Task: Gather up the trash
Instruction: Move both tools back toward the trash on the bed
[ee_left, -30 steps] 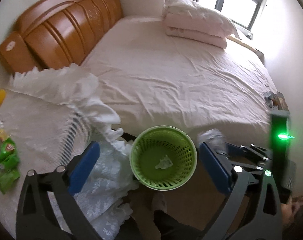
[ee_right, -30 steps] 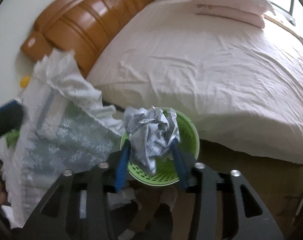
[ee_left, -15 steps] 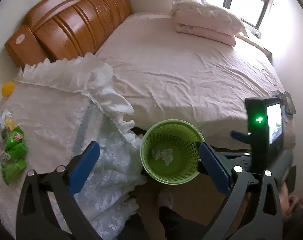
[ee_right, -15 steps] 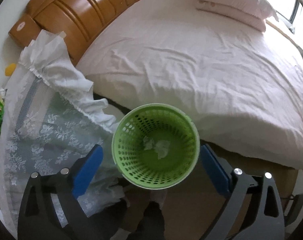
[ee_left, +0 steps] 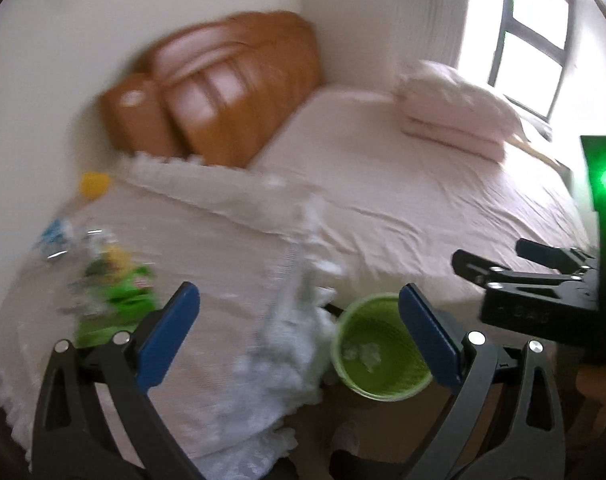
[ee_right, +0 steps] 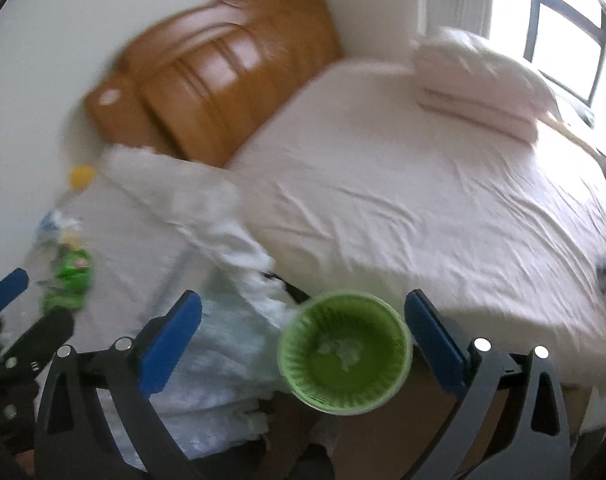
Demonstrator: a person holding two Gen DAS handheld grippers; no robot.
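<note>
A green mesh basket (ee_left: 397, 378) (ee_right: 303, 364) stands on the floor between the bed and a cloth-covered side table, with crumpled paper (ee_left: 363, 354) (ee_right: 343, 350) lying in its bottom. My right gripper (ee_right: 303, 300) hangs above the basket; its jaws are opening and nothing is between them. My left gripper (ee_left: 297, 296) is open and empty, over the table's edge, left of the basket. Green snack bags (ee_left: 119, 292) (ee_right: 71, 276) and small wrappers (ee_left: 55, 232) lie on the table at the left. Both views are blurred.
A white lace cloth (ee_left: 231, 248) covers the side table and drapes toward the basket. A yellow object (ee_left: 95, 184) sits by the wall. The bed (ee_right: 403, 208) with a wooden headboard (ee_right: 223, 76) and stacked pillows (ee_right: 483, 84) fills the right; a window is behind.
The right gripper opened and dropped its crumpled paper into the basket. Both grippers then rose and drew back, and the basket looks smaller and lower in both views.
</note>
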